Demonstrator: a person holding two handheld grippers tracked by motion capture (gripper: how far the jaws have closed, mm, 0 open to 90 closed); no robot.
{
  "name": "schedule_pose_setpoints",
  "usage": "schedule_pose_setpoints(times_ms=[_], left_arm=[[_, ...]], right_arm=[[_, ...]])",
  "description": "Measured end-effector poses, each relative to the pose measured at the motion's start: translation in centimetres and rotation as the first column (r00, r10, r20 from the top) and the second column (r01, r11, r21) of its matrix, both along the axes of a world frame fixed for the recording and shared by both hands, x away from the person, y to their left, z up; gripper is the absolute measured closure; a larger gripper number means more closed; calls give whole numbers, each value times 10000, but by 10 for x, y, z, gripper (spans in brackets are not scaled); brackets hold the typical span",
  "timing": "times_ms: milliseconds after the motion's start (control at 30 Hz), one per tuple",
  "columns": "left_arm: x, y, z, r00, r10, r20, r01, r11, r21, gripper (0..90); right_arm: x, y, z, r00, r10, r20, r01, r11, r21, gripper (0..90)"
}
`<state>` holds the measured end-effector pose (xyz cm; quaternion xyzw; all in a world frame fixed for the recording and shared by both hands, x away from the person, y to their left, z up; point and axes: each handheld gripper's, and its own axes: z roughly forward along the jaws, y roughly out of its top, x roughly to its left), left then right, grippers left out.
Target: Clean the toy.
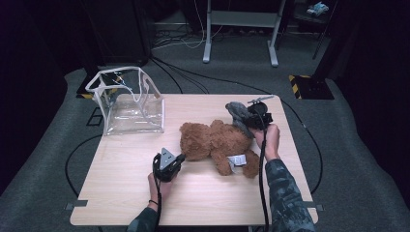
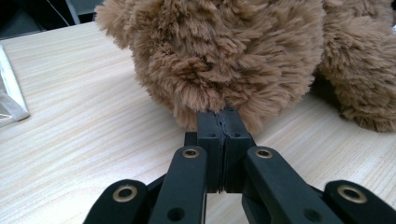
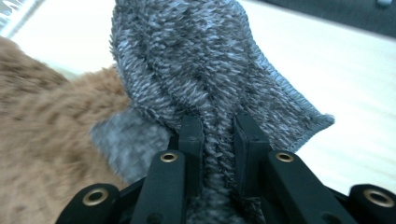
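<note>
Teddy bear lies flat near the middle of the wooden table, its long axis running roughly across the tabletop, head toward the clear plastic bag on the left and legs toward the right, a white label showing on one leg. The left gripper sits at the head end; in the left gripper view its jaws are pressed fully together, their tips buried in the brown fur. Whether they pinch a tuft or merely nudge the head, I can't quite tell. The right gripper is at the far side of the bear, its jaws clamped on a bunched fold of grey fuzzy cloth, which stands up from the bear's back or shoulder.

To my eye the step in hand is working the grey cloth at the bear, dressing or undressing it, while the left side steadies the toy. Next, I'd judge, the right hand has to draw the cloth along the body without letting the fold slip, and the left must hold the head firm so the bear doesn't drag across the table.
</note>
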<state>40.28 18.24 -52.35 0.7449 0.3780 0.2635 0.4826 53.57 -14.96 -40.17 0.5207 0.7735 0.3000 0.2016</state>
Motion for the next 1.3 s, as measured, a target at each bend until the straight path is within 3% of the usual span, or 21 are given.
schedule_pose_setpoints(times_ms=[167, 300, 433, 500, 600, 700, 833, 900, 967, 1033, 1100, 1133, 1233, 1300], left_arm=[[0, 0, 0, 10000, -3, -21, 3, 10000, -7, 889], [0, 0, 0, 10000, 12, -16, -12, 10000, 3, 889], [0, 0, 0, 10000, 14, 21, -14, 10000, 48, 889], [0, -1, 0, 10000, 31, -8, -31, 10000, 6, 889], [0, -1, 0, 10000, 20, 1, -20, 10000, 48, 889], [0, -2, 0, 10000, 36, 85, -36, 10000, 46, 889], [0, -1, 0, 10000, 14, 46, -14, 10000, 94, 889], [0, -1, 0, 10000, 11, 40, -12, 10000, 98, 889], [0, -1, 0, 10000, 0, 39, 0, 10000, 95, 889], [0, -2, 0, 10000, 28, 76, -28, 10000, 42, 889], [0, -1, 0, 10000, 6, 24, -6, 10000, 91, 889], [0, -2, 0, 10000, 41, 87, -41, 10000, 46, 889], [0, -2, 0, 10000, 14, 46, -14, 9999, 106, 889], [0, -2, 0, 10000, 8, 40, -9, 9999, 111, 889]], right_arm=[[9, -1, -21, 9984, -38, -558, 64, 9988, 479, 762], [13, -5, -31, 9956, -289, -889, 321, 9989, 350, 762], [17, -11, -46, 9872, -959, -1274, 928, 9952, -300, 765], [16, -15, -51, 9862, -1061, -1272, 1046, 9943, -184, 765], [17, -16, -51, 9855, -1226, -1175, 1155, 9912, -651, 765], [18, -19, -51, 9831, -1458, -1105, 1305, 9823, -1347, 766], [18, -28, -50, 9715, -2070, -1153, 1819, 9633, -1973, 766], [16, -32, -48, 9701, -2141, -1145, 1891, 9620, -1968, 766], [14, -35, -41, 9759, -1937, -1006, 1778, 9729, -1478, 765], [12, -35, -31, 9873, -1388, -770, 1342, 9890, -616, 765], [10, -29, -22, 9945, -846, -614, 837, 9963, -179, 765], [10, -26, -19, 9980, -500, -385, 496, 9987, -104, 765], [10, -14, -18, 9984, 295, -486, -299, 9995, -58, 766], [12, -8, -21, 9973, 427, -602, -436, 9989, -141, 767]])
